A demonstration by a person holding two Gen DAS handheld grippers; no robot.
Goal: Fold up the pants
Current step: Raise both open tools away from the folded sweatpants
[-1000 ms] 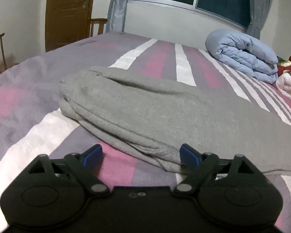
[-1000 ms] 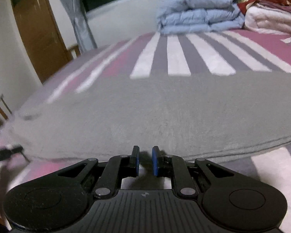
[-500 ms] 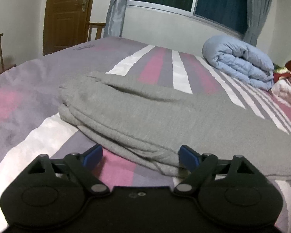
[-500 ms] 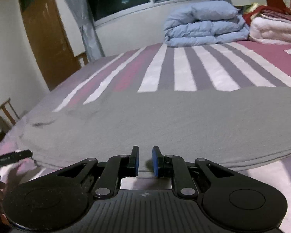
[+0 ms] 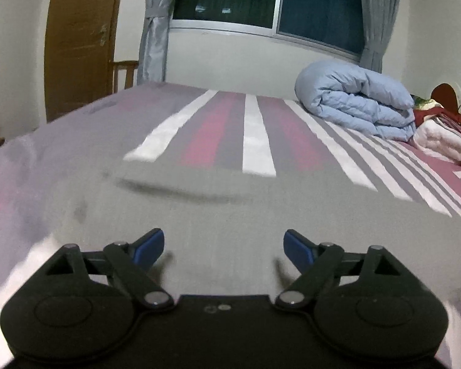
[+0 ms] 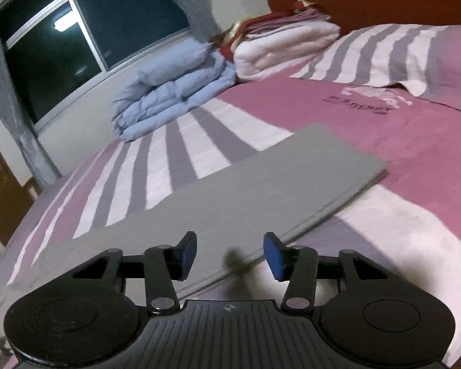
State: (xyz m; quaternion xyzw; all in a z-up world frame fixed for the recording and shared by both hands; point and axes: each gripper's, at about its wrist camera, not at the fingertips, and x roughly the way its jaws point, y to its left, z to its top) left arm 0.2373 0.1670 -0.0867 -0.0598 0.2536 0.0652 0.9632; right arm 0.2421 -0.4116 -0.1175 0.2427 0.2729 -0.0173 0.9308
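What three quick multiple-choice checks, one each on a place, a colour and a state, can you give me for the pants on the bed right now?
1. Where does the blue duvet lie?
A. On the far side of the bed, below the window
B. On the pants
C. On a chair

2. What colour are the pants?
A. Blue
B. Grey
C. Red

3. How is the left gripper?
A. Shut on the pants
B. Shut on nothing
C. Open, gripping nothing

Answers:
1 A: the duvet sits rolled up by the wall under the window.
2 B: a flat grey strip lies across the striped bed.
3 C: its blue pads stand wide apart over the cloth.
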